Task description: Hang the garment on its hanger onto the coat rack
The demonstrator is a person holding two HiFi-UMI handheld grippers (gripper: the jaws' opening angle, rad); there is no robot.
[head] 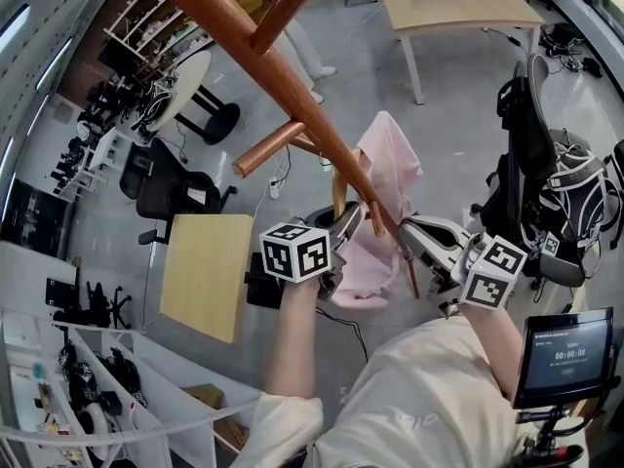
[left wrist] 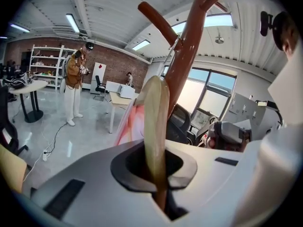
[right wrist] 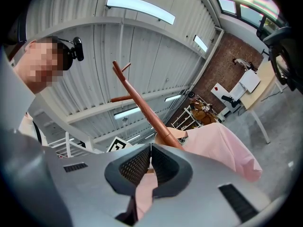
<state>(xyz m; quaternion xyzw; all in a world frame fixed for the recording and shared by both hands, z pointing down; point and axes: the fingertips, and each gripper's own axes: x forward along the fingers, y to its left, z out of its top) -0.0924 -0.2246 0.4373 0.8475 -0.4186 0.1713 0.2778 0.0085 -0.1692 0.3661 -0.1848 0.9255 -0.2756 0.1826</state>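
While the left claw (left wrist: 156, 168) pinches the hanger (left wrist: 156, 112) end and the right claw (right wrist: 150, 167) pinches the pink garment (right wrist: 222, 148), the hanger runs crosswise between them, just beside the coat rack (head: 244, 52), under its pegs (head: 265, 149).

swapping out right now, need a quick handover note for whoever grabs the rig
Left gripper: shut on the wooden hanger.
Right gripper: shut on the pink garment.
Both are against the coat rack pole, near its pegs.
Done: garment is on the hanger, at the rack.
Left: get the hanger onto a peg (cannot tell if it already hangs), then release both.
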